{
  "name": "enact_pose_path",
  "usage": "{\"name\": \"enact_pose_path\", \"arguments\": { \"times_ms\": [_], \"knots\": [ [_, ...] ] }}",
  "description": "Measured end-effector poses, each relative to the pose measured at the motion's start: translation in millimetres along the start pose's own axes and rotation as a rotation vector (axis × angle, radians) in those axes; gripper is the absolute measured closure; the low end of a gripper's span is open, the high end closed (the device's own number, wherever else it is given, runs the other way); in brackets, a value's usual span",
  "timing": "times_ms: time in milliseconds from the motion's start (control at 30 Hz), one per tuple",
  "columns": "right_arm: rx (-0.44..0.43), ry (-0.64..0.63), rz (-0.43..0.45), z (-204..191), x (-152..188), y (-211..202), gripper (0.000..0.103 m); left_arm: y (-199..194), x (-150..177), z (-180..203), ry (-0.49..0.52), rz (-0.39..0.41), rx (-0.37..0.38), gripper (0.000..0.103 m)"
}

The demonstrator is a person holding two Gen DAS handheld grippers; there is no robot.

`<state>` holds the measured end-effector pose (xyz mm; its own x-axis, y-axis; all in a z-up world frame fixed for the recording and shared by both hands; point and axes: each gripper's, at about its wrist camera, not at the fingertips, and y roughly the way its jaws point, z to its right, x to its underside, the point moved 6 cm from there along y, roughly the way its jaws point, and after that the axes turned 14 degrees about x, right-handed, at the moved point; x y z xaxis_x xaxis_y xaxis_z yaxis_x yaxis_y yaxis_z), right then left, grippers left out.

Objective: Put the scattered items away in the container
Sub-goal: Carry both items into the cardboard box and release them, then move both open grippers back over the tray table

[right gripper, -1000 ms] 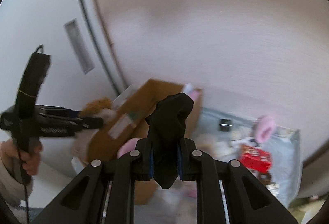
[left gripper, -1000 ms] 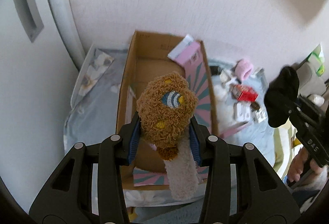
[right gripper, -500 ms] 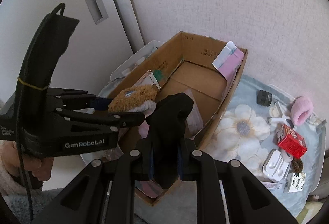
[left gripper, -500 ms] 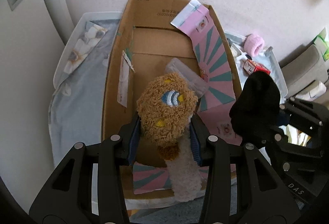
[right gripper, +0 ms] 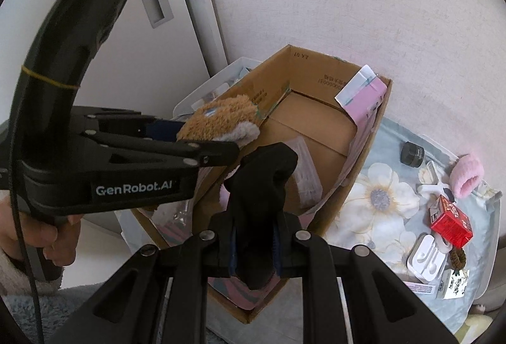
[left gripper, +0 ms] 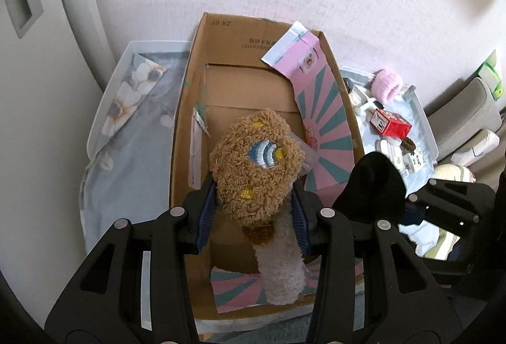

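Note:
An open cardboard box point(left gripper: 185, 110) point(right gripper: 316, 81) lies on a floral sheet against the wall. My left gripper point(left gripper: 253, 217) is shut on a fuzzy brown sock point(left gripper: 256, 167) point(right gripper: 221, 119) with a blue embroidered patch, held above the box's near half. My right gripper point(right gripper: 254, 244) is shut on a black sock point(right gripper: 262, 186) point(left gripper: 373, 186), held over the box's near right corner beside the left gripper. A clear plastic packet point(right gripper: 305, 176) lies inside the box, and a pink and teal printed sheet point(left gripper: 325, 122) lines its right wall.
On the floral sheet point(right gripper: 376, 195) to the box's right lie a red carton point(right gripper: 450, 220), a pink fuzzy sock point(right gripper: 468, 176), a white earphone case point(right gripper: 425, 258), a small black jar point(right gripper: 412, 153) and small packets. A white door point(right gripper: 95, 12) stands at left. A hand point(right gripper: 60, 236) holds the left gripper.
Both grippers came in over the box with their socks. The right gripper with the black sock has closed in beside the left one. Neither grip has changed.

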<state>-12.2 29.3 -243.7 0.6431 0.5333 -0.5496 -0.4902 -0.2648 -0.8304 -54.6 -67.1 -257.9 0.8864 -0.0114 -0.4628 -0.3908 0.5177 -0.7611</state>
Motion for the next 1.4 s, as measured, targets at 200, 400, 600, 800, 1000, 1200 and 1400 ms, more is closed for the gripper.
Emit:
{"name": "enact_pose_path", "arguments": {
  "times_ms": [200,400,600,800,1000,1200,1400],
  "knots": [
    [-0.027,0.108,-0.035,13.6,1.9,3.9,0.041,3.1,-2.7,-7.7,-0.049,-0.009,-0.006,0.009],
    [-0.024,0.181,0.005,27.7,-2.0,-7.0,0.040,-21.4,-10.8,-13.5,-0.069,0.069,-0.002,0.006],
    [-0.035,0.218,-0.004,32.8,1.9,-7.2,0.040,-38.1,-15.1,-32.8,-0.126,0.105,-0.008,0.006],
    [-0.032,0.210,0.016,31.4,3.9,-14.0,0.040,-46.1,-12.2,-45.0,-0.173,0.120,-0.004,0.006],
    [-0.028,0.219,0.026,34.5,6.2,-17.3,0.040,-49.1,-10.4,-40.1,-0.153,0.122,-0.010,0.006],
    [-0.002,0.256,0.061,50.6,9.3,-28.3,0.040,-46.5,-13.2,-23.4,-0.134,0.110,0.019,0.006],
    [0.095,0.313,0.099,90.5,17.4,-46.0,0.040,-47.4,-20.9,3.2,-0.088,0.110,0.050,0.006]
  ]
}}
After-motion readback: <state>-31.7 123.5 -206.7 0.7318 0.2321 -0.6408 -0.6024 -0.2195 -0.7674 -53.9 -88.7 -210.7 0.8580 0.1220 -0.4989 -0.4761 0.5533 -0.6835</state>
